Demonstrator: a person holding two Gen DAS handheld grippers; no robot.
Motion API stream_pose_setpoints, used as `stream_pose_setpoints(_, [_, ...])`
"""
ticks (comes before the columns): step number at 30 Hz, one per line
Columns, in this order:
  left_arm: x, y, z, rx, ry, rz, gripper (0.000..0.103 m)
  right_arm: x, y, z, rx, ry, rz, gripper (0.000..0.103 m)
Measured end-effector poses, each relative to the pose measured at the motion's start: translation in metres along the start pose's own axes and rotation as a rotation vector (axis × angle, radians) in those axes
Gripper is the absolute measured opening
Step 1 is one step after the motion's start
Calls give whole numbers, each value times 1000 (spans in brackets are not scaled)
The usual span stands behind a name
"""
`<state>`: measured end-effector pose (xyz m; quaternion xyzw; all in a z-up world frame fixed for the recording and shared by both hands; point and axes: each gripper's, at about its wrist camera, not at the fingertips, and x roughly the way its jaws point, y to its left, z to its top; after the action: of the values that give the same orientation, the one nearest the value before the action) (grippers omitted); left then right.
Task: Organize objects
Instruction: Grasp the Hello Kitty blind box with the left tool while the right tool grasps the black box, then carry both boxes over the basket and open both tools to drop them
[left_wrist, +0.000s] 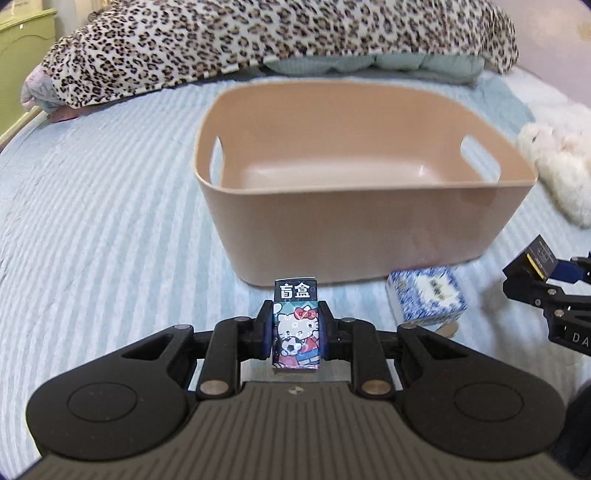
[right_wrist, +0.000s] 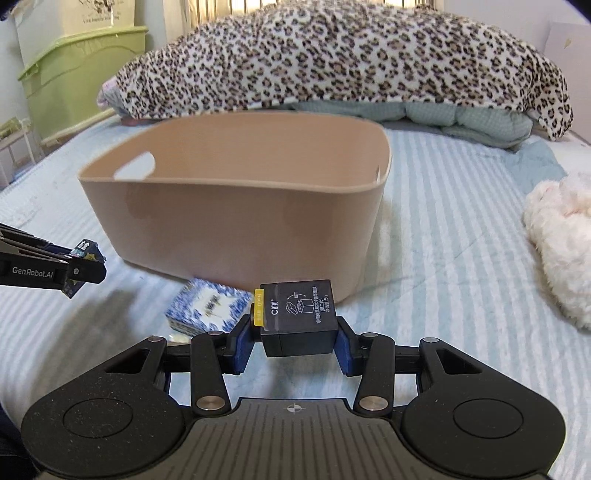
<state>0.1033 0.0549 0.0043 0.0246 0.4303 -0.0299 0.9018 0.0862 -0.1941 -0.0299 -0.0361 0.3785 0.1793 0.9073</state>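
Left gripper (left_wrist: 295, 328) clamps the cartoon box (left_wrist: 295, 325), right gripper (right_wrist: 295, 332) the black box (right_wrist: 297, 315) — both seemingly clear of the bed (left_wrist: 110, 221).

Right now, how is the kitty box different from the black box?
The kitty box is slim, colourful, with a cartoon cat; the black box is chunkier, plain black, with white print and a yellow tab. The left gripper pinches the kitty box, standing tall; the right gripper pinches the black box, slightly tilted. Both are held up in front of the empty beige bin.

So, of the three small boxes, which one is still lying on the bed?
The blue-and-white patterned box, lying before the beige bin; the cartoon-cat box and black box are each clamped in a claw.
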Motion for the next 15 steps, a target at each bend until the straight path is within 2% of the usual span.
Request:
stream_pose_setpoints(3, [-13, 5, -2, -10, -46, 0, 25, -14, 4, 8, -13, -38, -4, 42])
stream_pose_setpoints(15, [-44, 4, 28, -8, -205, 44, 25, -55, 15, 52, -37, -243, -10, 42])
